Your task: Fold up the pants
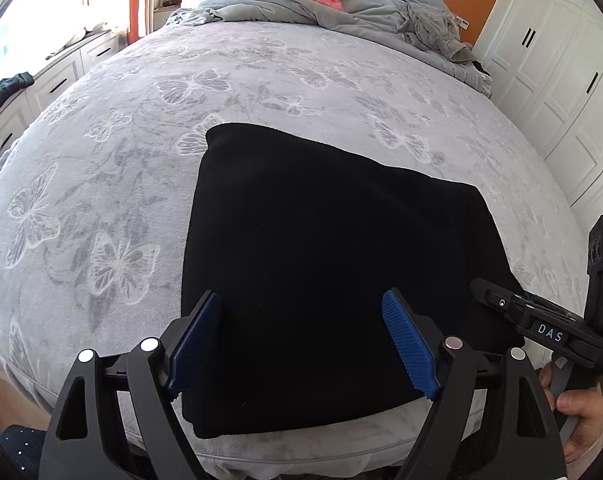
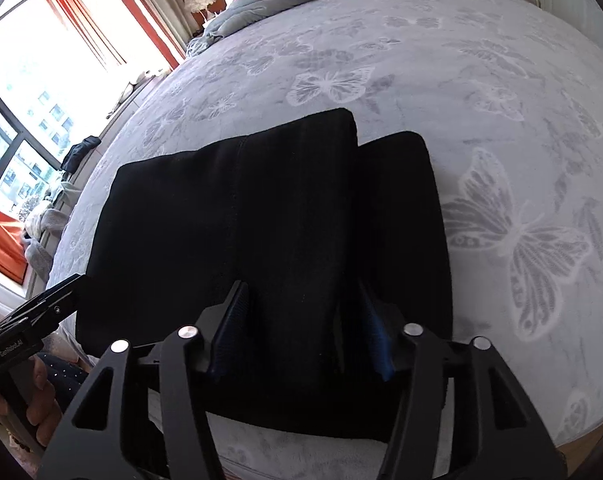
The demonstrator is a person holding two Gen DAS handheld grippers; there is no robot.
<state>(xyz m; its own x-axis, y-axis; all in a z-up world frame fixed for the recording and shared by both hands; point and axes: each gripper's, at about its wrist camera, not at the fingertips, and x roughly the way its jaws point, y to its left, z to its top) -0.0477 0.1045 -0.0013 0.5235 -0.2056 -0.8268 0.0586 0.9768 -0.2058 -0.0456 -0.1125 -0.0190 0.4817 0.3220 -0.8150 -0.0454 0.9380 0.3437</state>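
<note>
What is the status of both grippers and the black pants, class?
Left gripper open, above pants. Right gripper open, over pants. Black pants folded flat on bed. Nothing in the way.

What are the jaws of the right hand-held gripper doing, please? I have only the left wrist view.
Observer: The right hand-held gripper is open, over the near edge of the pants.
Operator: Thank you. Is the fold even on its right side?
Observer: No. The top layer stops short, and a lower layer sticks out beside it.
Operator: Is any cloth pinched?
Observer: None that I can see; the fingers stand wide apart.
</note>
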